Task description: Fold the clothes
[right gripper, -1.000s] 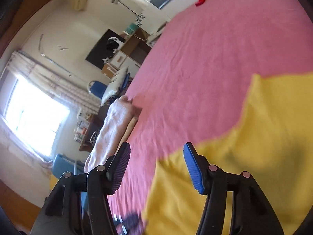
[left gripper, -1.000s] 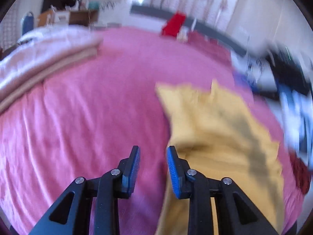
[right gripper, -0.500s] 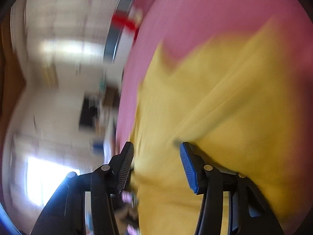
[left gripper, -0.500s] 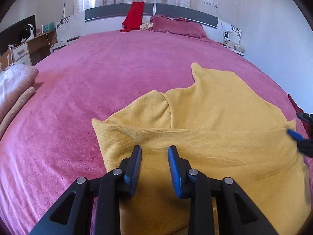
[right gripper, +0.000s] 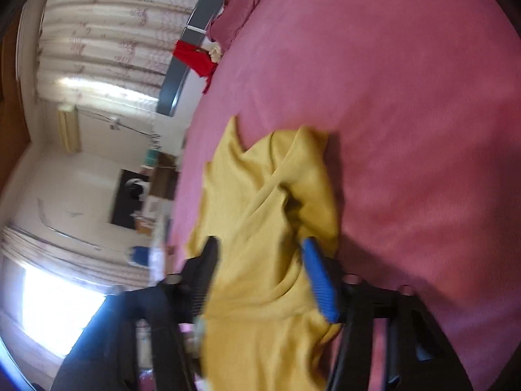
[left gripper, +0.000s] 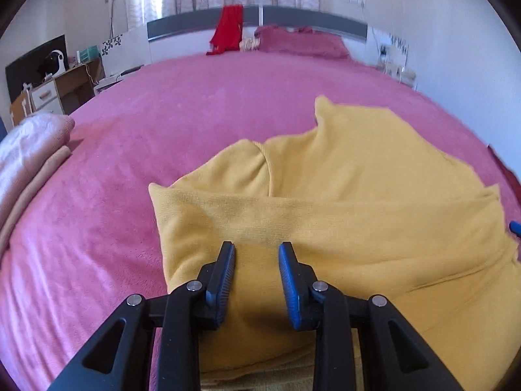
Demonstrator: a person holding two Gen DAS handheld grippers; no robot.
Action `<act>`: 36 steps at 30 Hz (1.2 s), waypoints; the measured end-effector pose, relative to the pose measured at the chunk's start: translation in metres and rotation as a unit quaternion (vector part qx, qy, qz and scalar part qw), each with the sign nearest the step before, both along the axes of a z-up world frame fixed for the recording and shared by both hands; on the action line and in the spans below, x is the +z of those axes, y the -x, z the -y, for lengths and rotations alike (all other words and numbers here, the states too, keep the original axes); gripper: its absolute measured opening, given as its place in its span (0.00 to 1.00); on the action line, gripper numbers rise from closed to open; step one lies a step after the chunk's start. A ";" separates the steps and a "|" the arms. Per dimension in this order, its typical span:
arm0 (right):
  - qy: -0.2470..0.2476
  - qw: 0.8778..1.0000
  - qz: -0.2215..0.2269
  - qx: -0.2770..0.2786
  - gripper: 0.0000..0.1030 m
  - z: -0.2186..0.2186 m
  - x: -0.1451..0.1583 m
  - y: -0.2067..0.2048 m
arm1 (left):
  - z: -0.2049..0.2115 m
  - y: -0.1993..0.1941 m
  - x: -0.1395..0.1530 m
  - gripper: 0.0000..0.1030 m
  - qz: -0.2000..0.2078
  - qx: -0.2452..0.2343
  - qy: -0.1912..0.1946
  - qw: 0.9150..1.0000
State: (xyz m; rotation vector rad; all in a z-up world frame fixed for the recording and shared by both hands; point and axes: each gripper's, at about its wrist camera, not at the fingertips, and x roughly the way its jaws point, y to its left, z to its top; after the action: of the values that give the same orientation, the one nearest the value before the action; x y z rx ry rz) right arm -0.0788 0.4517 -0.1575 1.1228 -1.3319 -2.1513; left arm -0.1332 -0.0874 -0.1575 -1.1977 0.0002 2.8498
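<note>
Yellow soft knit garment (left gripper: 342,202) lies partly folded on the pink plush bedspread (left gripper: 107,215), limp and light; best pinched at its near folded edge. Left gripper (left gripper: 256,277) straddles it, closing slightly; right gripper (right gripper: 260,280), closing, has cloth between.

the left gripper (left gripper: 256,280) points steeply downward with its fingers (left gripper: 224,277) parted and closing, while the right gripper (right gripper: 260,280), rolled sideways and angled slightly down, is closing its wider-set fingers (right gripper: 320,283).
</note>
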 end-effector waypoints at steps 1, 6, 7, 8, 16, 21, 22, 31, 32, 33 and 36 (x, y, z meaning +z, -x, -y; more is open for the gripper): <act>0.009 1.000 -0.006 0.004 0.47 0.003 0.001 -0.003 | 0.000 0.001 -0.001 0.27 0.000 0.000 -0.001 1.000; 0.058 0.997 0.050 -0.008 0.44 0.011 -0.027 0.001 | -0.002 -0.003 -0.001 0.28 -0.009 0.002 0.013 1.000; 0.070 0.996 0.057 -0.017 0.42 0.008 -0.032 0.003 | -0.002 -0.003 -0.001 0.28 -0.010 0.002 0.010 1.000; 0.080 0.994 0.064 -0.026 0.40 0.006 -0.037 0.005 | -0.005 -0.005 0.001 0.28 -0.010 0.002 0.006 1.000; 0.037 0.993 0.099 -0.055 0.12 0.015 -0.041 0.020 | -0.001 -0.006 0.000 0.28 -0.009 0.000 -0.011 1.000; 0.011 0.995 0.067 -0.075 0.07 0.003 -0.015 -0.002 | 0.004 -0.004 -0.001 0.28 -0.009 -0.001 -0.020 1.000; 0.001 0.995 0.063 -0.074 0.07 0.001 -0.009 -0.006 | 0.005 -0.005 -0.002 0.28 -0.009 -0.001 -0.023 1.000; 0.017 0.990 0.117 -0.071 0.26 -0.004 -0.017 0.004 | 0.003 -0.009 0.000 0.28 -0.009 -0.002 -0.026 1.000; 0.025 0.989 0.128 -0.075 0.29 -0.003 -0.021 0.006 | 0.003 -0.009 -0.001 0.28 -0.009 -0.002 -0.027 1.000; 0.023 0.988 0.135 -0.074 0.32 -0.001 -0.022 0.007 | 0.002 -0.009 -0.001 0.28 -0.009 -0.001 -0.028 1.000; 0.026 0.983 0.155 -0.100 0.32 0.000 -0.024 0.006 | 0.002 -0.009 -0.001 0.28 -0.009 -0.001 -0.029 1.000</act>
State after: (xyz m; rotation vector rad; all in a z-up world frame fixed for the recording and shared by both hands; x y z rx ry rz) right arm -0.0849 0.4521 -0.1815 1.3991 -1.6907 -2.1252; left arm -0.1237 -0.0893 -0.1586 -1.1593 -0.0790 2.8388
